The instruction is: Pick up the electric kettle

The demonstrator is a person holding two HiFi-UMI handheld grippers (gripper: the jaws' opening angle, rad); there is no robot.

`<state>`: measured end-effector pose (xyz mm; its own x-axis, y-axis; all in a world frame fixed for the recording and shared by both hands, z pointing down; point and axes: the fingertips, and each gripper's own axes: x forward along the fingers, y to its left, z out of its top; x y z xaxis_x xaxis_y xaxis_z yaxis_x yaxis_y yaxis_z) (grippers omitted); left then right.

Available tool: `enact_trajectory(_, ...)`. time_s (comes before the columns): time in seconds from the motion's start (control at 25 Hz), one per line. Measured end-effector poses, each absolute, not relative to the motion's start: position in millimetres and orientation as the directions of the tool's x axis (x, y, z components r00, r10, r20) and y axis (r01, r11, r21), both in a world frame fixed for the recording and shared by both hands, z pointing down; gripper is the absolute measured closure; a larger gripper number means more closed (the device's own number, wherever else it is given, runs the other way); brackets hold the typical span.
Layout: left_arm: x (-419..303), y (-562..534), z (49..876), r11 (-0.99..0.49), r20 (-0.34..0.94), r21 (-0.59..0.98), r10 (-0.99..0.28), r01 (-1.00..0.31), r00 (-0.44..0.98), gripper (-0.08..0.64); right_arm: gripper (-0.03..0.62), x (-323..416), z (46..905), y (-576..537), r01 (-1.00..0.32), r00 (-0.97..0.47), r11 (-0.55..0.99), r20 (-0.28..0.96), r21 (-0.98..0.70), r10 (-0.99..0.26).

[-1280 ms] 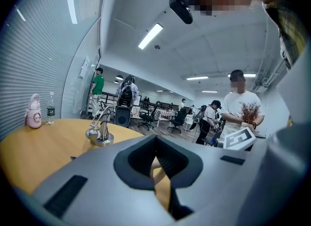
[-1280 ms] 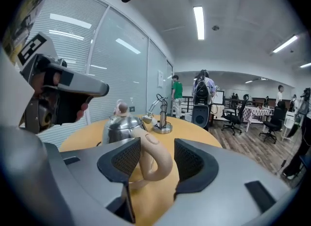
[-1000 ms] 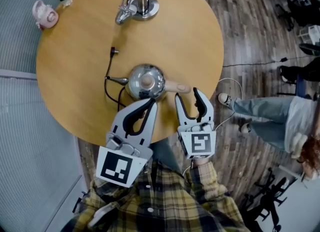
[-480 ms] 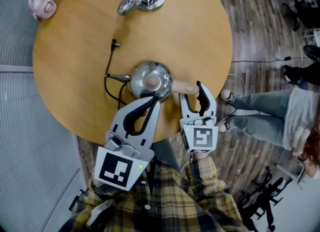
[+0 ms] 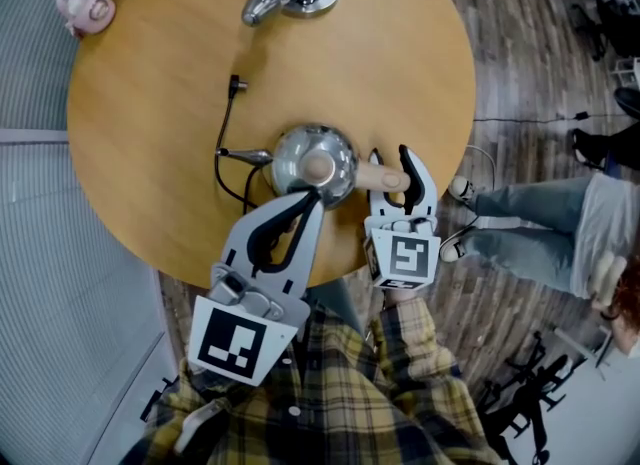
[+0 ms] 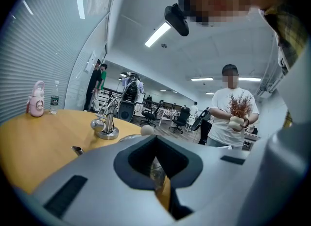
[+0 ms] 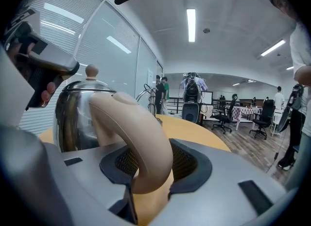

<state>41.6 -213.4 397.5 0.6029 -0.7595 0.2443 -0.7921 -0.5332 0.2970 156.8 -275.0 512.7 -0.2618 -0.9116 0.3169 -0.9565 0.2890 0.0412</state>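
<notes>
My right gripper (image 5: 392, 178) has its jaws spread around the kettle's (image 5: 312, 158) beige handle (image 7: 141, 137), and they are closing. The handle curves down between the two dark pads. In the right gripper view it lies against the pad on the kettle's side, while meshed pad still shows bare on the other side, so I am not pinching it yet. The kettle stands upright near the middle of the round table (image 5: 380, 63), its handle sticking out to the right in the head view and its spout to the left. Its cord (image 5: 222, 143) trails from the spout side toward the far edge, the plug lying loose on the wood.

My left gripper (image 5: 303, 203) has its jaw tips pressed together with nothing held. They hover just beside the kettle's near side, and I cannot tell whether they touch it.

A second ago my right jaws were at their widest and sat short of the handle, its end just past my fingertips. Since then the gripper has slid forward and a little down, so the handle is now well inside the jaws. The left gripper has kept its place and stayed closed, and the kettle has not shifted on the table.
</notes>
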Motion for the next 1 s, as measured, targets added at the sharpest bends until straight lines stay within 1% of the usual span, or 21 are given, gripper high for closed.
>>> enact_trajectory(0.08, 41.5, -212.8, 397.3, -0.534, 0.246, 0.299, -0.757, -0.791, 0.605, 0.557, 0.444, 155.1, 512.8, -277.0, -0.959, -0.257, 0.280, 0.306, 0.036, -0.917)
enact_trajectory(0.16, 40.3, -212.8, 396.5, -0.532, 0.246, 0.302, -0.758, -0.791, 0.604, 0.557, 0.500, 155.7, 512.3, -279.4, -0.962, -0.246, 0.269, 0.278, 0.047, -0.928)
enact_trajectory(0.2, 39.3, -212.9, 396.2, -0.530, 0.246, 0.304, -0.759, -0.792, 0.603, 0.557, 0.506, 156.1, 512.0, -280.3, -0.964, -0.240, 0.262, 0.275, 0.046, -0.931)
enact_trajectory(0.44, 35.0, -214.7, 392.9, -0.522, 0.243, 0.304, -0.767, -0.797, 0.594, 0.557, 0.514, 156.9, 512.0, -281.6, -0.971, -0.224, 0.239, 0.297, 0.013, -0.928)
enact_trajectory(1.0, 22.0, -223.2, 374.1, -0.495, 0.221, 0.288, -0.799, -0.820, 0.560, 0.557, 0.514, 160.2, 495.4, -292.3, -0.984, -0.175, 0.176, 0.274, -0.020, -0.946)
